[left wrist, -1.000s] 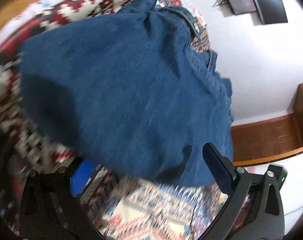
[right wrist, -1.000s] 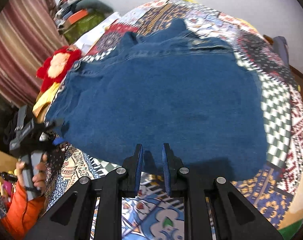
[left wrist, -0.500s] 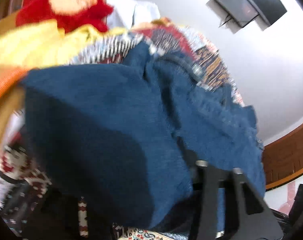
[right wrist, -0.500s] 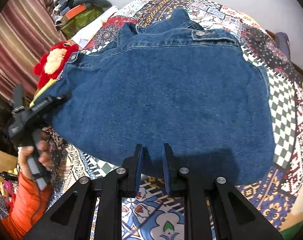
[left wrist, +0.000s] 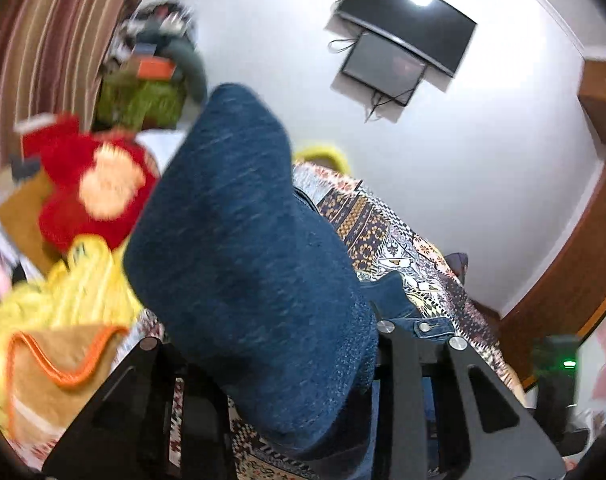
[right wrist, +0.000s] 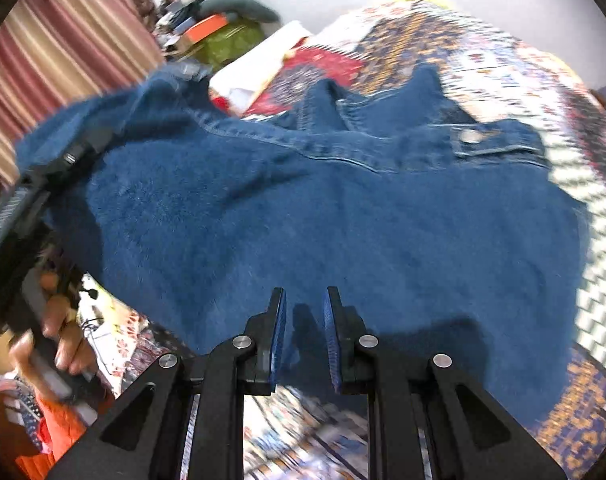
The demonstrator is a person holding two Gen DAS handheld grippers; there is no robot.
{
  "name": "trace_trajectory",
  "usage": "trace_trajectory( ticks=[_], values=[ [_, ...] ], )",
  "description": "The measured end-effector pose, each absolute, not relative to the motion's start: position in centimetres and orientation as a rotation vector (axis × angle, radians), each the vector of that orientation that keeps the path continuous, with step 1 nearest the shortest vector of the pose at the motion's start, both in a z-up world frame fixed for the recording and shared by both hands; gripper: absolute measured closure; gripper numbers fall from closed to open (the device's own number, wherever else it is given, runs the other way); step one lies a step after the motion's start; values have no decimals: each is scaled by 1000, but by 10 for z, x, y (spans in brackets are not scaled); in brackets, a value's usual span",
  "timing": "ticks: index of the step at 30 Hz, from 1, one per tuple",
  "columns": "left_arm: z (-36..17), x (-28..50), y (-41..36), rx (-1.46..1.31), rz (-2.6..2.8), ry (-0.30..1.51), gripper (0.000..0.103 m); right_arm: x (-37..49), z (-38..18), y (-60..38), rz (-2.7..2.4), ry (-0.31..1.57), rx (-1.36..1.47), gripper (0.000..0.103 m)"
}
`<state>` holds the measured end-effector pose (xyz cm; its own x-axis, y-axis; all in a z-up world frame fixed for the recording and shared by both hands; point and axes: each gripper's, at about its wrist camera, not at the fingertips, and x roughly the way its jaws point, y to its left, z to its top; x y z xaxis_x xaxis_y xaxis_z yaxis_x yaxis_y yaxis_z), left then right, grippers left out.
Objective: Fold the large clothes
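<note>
Jacket (right wrist: pixel 343 216): unfolded on bed (right wrist: pixel 503 52), 1st fold starting. L claw (left wrist: pixel 287 360) closing on lifted edge; R claw (right wrist: pixel 305 336) clenched, empty.

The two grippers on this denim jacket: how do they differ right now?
The left gripper has a thick bunch of the denim jacket between its closing jaws; the right gripper pinches only a thin hem edge, jaws nearly together. The left gripper's side is raised off the patchwork bedspread; the right gripper's side lies low on it. Both are black, two-fingered, holding the same jacket.
</note>
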<state>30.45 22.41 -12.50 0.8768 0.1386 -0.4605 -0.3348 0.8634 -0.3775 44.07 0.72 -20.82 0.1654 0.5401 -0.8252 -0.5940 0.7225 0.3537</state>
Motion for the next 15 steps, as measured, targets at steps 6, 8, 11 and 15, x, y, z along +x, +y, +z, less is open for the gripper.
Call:
trace_trajectory(
  ticks=[6,8,11,15],
  values=[
    [-127,321,205,-355,235,490,70,448,-259,51,815,1252,-104,89],
    [-132,329,194,-302,240,510,70,455,-272,49,830,1293,-63,89],
    [-131,339,181,-268,218,512,70,471,-279,37,894,1373,18,88],
    [-123,351,158,-216,180,501,70,488,-273,2,858,1449,140,88]
  ],
)
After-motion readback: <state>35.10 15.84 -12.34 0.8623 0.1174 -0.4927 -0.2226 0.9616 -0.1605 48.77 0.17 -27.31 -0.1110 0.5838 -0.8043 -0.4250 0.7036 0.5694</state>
